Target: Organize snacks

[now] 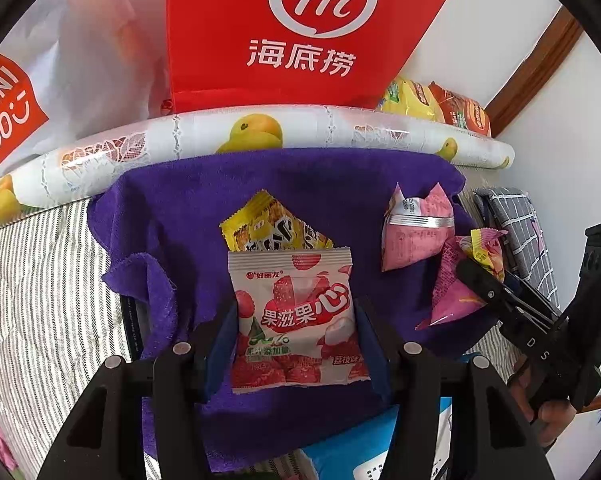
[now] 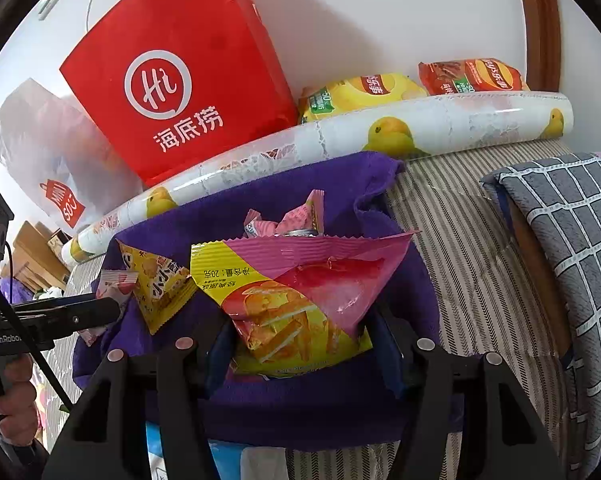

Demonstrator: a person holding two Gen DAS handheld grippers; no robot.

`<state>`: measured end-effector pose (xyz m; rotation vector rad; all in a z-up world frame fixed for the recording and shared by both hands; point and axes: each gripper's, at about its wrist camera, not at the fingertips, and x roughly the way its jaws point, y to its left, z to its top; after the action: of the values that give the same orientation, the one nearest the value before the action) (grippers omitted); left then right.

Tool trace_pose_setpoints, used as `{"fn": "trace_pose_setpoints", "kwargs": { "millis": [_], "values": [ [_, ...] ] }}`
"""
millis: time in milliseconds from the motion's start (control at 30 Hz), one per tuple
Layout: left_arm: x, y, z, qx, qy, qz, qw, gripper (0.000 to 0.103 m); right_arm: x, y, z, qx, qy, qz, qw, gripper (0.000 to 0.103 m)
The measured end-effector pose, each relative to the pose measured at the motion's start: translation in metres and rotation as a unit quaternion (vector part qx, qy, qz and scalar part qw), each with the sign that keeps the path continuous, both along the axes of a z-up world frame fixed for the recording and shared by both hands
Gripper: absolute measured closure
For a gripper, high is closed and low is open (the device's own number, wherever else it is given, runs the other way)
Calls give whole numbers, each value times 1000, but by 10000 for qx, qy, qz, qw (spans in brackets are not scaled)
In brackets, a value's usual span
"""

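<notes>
Purple towel (image 1: 300, 184) on the bed: left gripper (image 1: 296, 332) grasps the lychee candy packet (image 1: 296, 320), right gripper (image 2: 300, 336) grasps the chip packet (image 2: 296, 300); next, place each beside the towel's other snacks.

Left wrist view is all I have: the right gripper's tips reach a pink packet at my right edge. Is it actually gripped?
Observer: Yes. In the right wrist view, the pink-and-yellow packet sits pinched between the right gripper's pads, over the purple towel.
Operator: What's on its front?
Observer: A yellow face picturing orange strips.
Operator: Anything beyond my left edge?
Observer: Brown boxes stand past the end of the fruit-print roll.
</notes>
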<state>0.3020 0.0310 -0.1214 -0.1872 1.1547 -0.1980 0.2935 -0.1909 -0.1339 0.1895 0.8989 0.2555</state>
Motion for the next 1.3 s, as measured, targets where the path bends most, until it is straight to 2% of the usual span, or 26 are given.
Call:
{"fn": "trace_pose_setpoints", "kwargs": {
  "millis": [500,633,833,1000,1033,1100,1133,1167,1300],
  "values": [
    [3,0,-6,-30,114,-26,9999,47,1,4,-1,-144,90,27,9999,40],
    [3,-2,-5,-16,108,-37,9999,47,-1,7,2,-166,33,82,9998,33],
    [2,-1,-4,-8,95,-36,9999,47,-8,9,15,-175,-289,131,9993,24],
    [0,-1,1,73,54,-43,9999,47,-12,8,24,-116,-382,115,9991,23],
    [-1,-1,2,55,36,-50,10000,47,-13,8,27,-104,-408,101,9991,23],
    [-2,0,6,22,8,-28,10000,39,-17,8,32,-84,-477,98,9988,23],
    [-3,1,8,-8,-23,7,10000,30,-19,8,34,-90,-507,90,9986,23],
    [-4,2,11,-28,-63,38,10000,28,-22,7,38,-108,-539,64,9985,23],
    [-8,3,21,-135,-141,-2,9998,28,-32,7,45,-128,-628,30,9979,23]
  ]
}}
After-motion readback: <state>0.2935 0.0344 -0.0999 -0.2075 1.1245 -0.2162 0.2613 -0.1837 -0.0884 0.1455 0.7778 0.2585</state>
